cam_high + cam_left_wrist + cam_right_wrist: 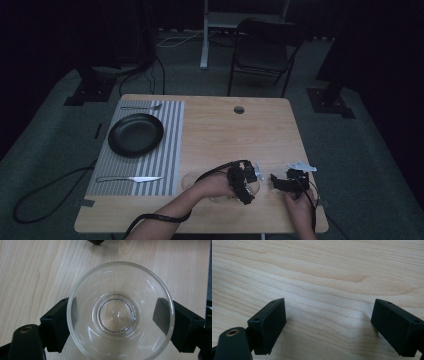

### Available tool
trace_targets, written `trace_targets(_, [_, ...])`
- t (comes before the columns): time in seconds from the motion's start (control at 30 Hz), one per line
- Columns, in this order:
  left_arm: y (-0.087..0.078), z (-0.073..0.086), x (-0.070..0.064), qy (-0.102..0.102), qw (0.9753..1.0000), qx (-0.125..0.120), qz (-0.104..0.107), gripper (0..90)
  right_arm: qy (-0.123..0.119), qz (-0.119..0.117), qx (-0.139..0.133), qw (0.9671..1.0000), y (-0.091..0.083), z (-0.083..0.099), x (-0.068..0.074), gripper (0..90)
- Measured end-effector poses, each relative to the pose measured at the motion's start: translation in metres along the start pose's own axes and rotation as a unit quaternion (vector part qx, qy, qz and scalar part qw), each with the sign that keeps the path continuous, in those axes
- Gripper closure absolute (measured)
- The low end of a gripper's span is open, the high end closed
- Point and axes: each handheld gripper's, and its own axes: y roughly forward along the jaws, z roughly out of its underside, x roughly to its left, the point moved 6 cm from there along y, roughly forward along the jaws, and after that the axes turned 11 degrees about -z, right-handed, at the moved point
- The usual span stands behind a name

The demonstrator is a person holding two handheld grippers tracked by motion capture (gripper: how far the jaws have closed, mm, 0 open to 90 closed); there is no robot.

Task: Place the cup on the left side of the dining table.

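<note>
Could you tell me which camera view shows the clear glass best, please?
The left gripper view: it looks straight down into the glass, rim and base sharp, between the left hand-held gripper's jaws. The high view gives a faint glimpse; the right gripper view gives bare table.

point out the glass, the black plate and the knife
glass [120, 312]: left gripper view, inside of its clear base
black plate [135, 134]: high view, middle of the dish
knife [129, 178]: high view, where handle meets blade

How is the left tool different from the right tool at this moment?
The left tool has a clear glass between its jaws; the right tool has only bare wooden table between its jaws. The left sits nearer the striped placemat. Both have black jaws, spread wide, low over the table.
</note>
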Motion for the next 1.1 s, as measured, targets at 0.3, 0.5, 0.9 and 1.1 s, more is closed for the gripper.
trace_targets(0.3, [-0.002,0.000,-0.002,0.015,0.9997,-0.010,-0.014,18.3,0.000,0.000,0.000,1.0000,0.000,0.000,0.000,12.2])
trace_targets(0.5, [-0.003,0.000,0.003,0.008,0.9997,-0.007,-0.024,18.4,0.000,0.000,0.000,1.0000,0.000,0.000,0.000,12.2])
trace_targets(0.9, [-0.006,-0.003,0.020,-0.022,0.9994,-0.013,-0.023,18.4,0.000,0.000,0.000,1.0000,0.000,0.000,0.000,12.2])
trace_targets(1.1, [-0.006,-0.003,0.029,-0.038,0.9988,-0.018,-0.025,18.4,0.000,0.000,0.000,1.0000,0.000,0.000,0.000,12.2])
